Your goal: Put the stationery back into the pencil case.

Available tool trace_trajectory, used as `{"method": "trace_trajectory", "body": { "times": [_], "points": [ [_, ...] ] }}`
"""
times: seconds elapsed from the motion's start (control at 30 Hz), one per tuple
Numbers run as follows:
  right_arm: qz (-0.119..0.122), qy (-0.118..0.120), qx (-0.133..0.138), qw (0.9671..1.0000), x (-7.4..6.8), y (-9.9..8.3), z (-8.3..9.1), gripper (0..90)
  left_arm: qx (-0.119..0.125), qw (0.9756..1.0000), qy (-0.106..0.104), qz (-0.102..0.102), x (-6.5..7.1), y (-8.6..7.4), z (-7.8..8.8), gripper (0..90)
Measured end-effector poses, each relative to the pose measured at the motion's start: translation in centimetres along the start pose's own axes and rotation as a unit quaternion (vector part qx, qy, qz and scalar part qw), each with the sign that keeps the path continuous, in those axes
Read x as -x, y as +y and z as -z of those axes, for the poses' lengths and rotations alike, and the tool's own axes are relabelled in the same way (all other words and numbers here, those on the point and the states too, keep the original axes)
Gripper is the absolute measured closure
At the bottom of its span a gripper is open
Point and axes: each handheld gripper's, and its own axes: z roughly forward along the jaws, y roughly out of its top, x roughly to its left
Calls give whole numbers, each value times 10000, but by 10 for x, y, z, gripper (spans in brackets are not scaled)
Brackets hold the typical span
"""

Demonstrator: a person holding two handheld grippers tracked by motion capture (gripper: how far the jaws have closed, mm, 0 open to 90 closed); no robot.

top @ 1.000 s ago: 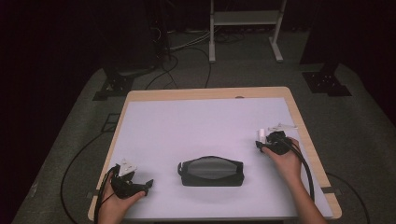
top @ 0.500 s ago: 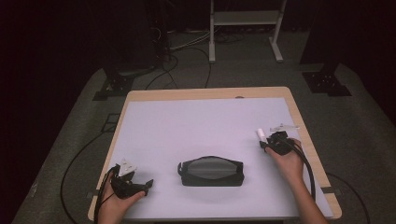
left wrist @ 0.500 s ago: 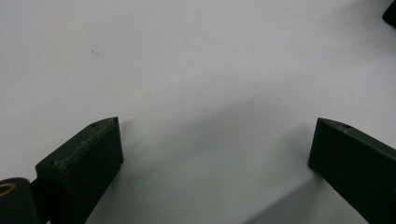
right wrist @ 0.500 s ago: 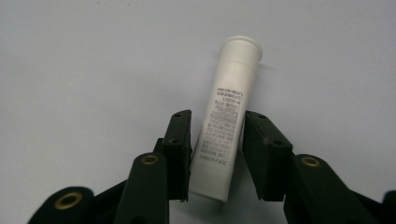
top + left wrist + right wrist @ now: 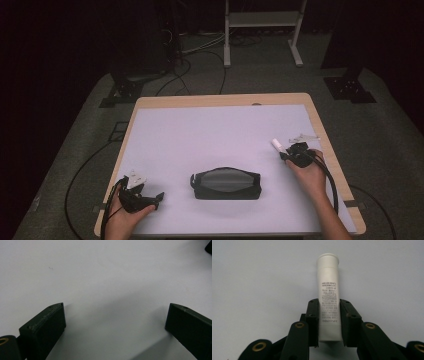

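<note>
White tube (image 5: pixel 328 297) is clamped between the closed jaws of the right gripper (image 5: pixel 291 151) near the table's (image 5: pixel 220 125) right edge, having shifted slightly right over the last second, away from the open-topped black pouch (image 5: pixel 226 183), while the left gripper (image 5: pixel 113 320) rests wide open and empty.

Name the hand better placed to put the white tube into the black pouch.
Right: its tool already grips the white plastic tube beside the black zipped pouch; the left tool is open.
</note>
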Motion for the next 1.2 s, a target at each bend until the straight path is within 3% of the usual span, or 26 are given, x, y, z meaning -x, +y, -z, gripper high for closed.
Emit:
{"method": "trace_trajectory", "body": {
  "times": [0.57, 1.2],
  "points": [
    [-139, 337, 116, 9993, 6, 2, 10, 706, 3, 10000, -8, 15, 0, 0, 0, 19],
    [34, 874, 340, 9956, 1, 7, 36, 706, 2, 10000, -15, 18, 0, 0, 0, 20]
  ]
}}
